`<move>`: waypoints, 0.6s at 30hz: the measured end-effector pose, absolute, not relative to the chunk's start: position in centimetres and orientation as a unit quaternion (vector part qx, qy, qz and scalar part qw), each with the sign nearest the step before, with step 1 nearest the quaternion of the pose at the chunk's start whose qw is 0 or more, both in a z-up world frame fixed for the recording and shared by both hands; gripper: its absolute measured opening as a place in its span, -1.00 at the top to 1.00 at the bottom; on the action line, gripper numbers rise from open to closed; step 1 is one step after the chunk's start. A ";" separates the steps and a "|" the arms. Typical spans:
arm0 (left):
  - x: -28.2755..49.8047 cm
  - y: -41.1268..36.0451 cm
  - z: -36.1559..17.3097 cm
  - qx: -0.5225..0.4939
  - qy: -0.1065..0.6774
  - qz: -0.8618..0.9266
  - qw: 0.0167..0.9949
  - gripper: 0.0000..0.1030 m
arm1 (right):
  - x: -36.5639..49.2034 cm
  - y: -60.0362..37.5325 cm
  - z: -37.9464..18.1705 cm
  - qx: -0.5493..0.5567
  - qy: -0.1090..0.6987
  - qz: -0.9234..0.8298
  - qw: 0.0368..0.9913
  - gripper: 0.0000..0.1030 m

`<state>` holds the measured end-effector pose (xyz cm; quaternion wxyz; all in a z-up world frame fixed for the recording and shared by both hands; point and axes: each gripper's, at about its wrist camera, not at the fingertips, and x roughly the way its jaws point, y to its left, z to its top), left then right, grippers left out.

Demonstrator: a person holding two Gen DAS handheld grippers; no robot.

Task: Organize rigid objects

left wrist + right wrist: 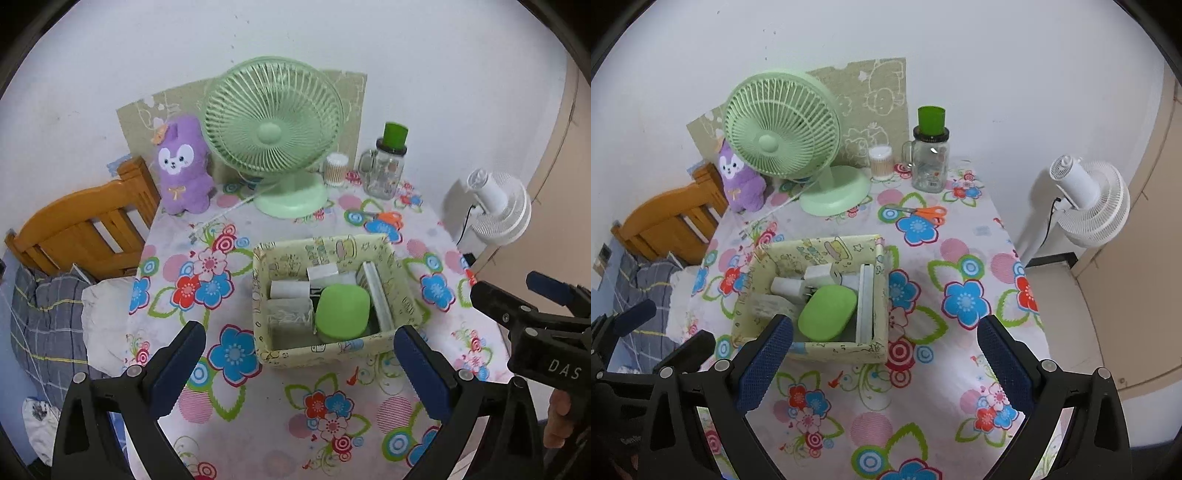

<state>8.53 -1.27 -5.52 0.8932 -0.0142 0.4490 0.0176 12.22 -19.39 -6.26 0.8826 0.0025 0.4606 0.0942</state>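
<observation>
A pale yellow patterned box (332, 352) (833, 349) stands mid-table. In it lie a green rounded case (341, 312) (827, 314), a white charger plug (290, 289) (786, 286), a white block (322, 273) (818, 275), a clear bag (290, 314) and a long white box (376, 293) (866, 302). My left gripper (299, 363) is open and empty, just in front of the box. My right gripper (884, 354) is open and empty, to the right front of the box; it also shows in the left wrist view (517, 302).
On the flowered tablecloth (258, 406) stand a green desk fan (275, 136) (783, 136), a purple plush toy (183, 166), a cotton swab jar (335, 169), a glass jar with green lid (386, 166) (931, 155) and orange scissors (923, 213). A wooden bed frame (85, 225) is at left, a white fan (1089, 199) at right.
</observation>
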 end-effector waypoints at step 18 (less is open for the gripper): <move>5.1 -1.5 0.7 0.003 0.410 0.042 0.911 -1.00 | 7.8 -19.6 -0.1 -0.028 0.391 0.090 0.915 -0.96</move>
